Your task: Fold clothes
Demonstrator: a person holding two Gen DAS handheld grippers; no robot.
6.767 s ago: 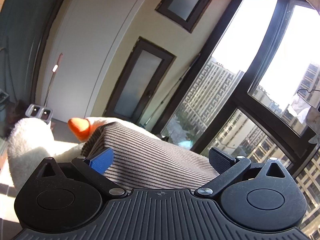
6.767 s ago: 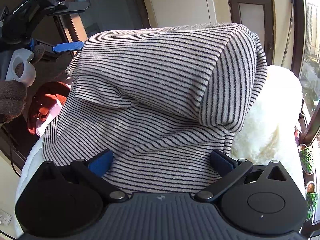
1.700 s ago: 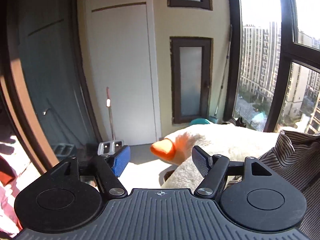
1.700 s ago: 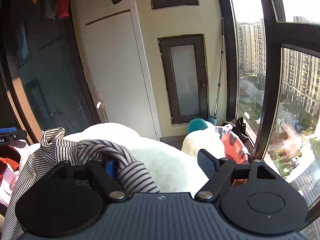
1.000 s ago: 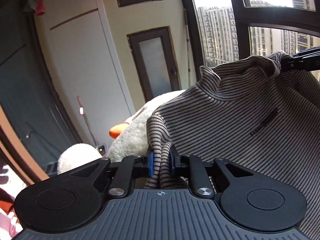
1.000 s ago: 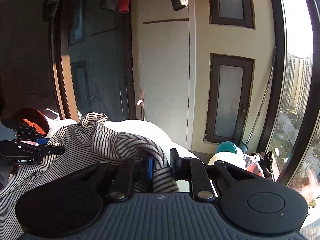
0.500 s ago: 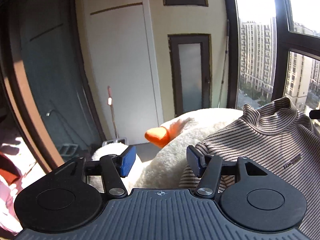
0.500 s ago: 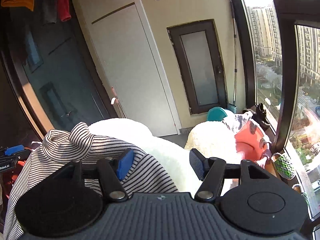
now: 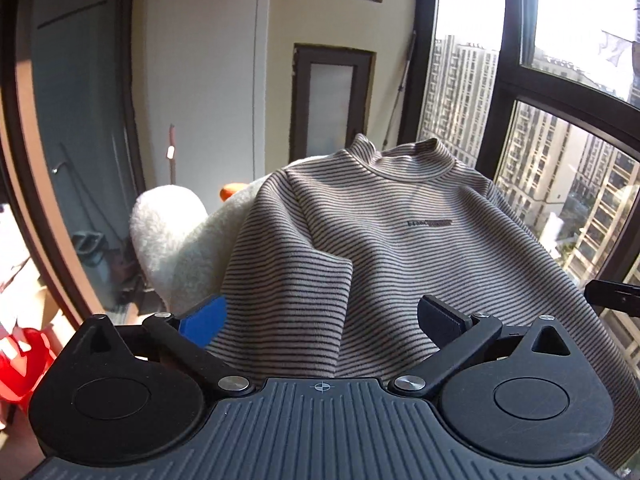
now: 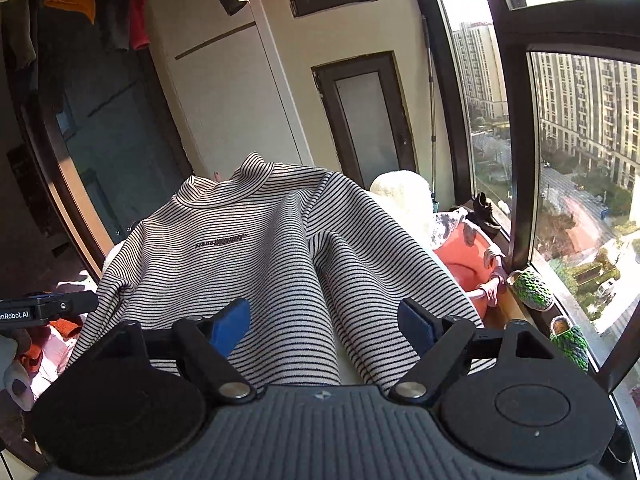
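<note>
Between the blue pads of our left gripper point(image 9: 322, 318) and of our right gripper point(image 10: 323, 326) runs the striped beige-and-black knit sweater point(image 9: 384, 240); both pairs of jaws are opening, spread wide, and neither presses the cloth. We judge this the laying-out step: the sweater lies front up, collar point(image 10: 226, 182) away from us, draped over a white fluffy plush cushion point(image 9: 172, 220), with folds bunched up at its near hem. Next we need to pick an edge, likely a sleeve or side, close on it and carry it across the chest. Beyond the sweater on the right sits a coral plastic basin point(image 10: 468, 258) by the dark-framed window point(image 10: 516, 128).
</note>
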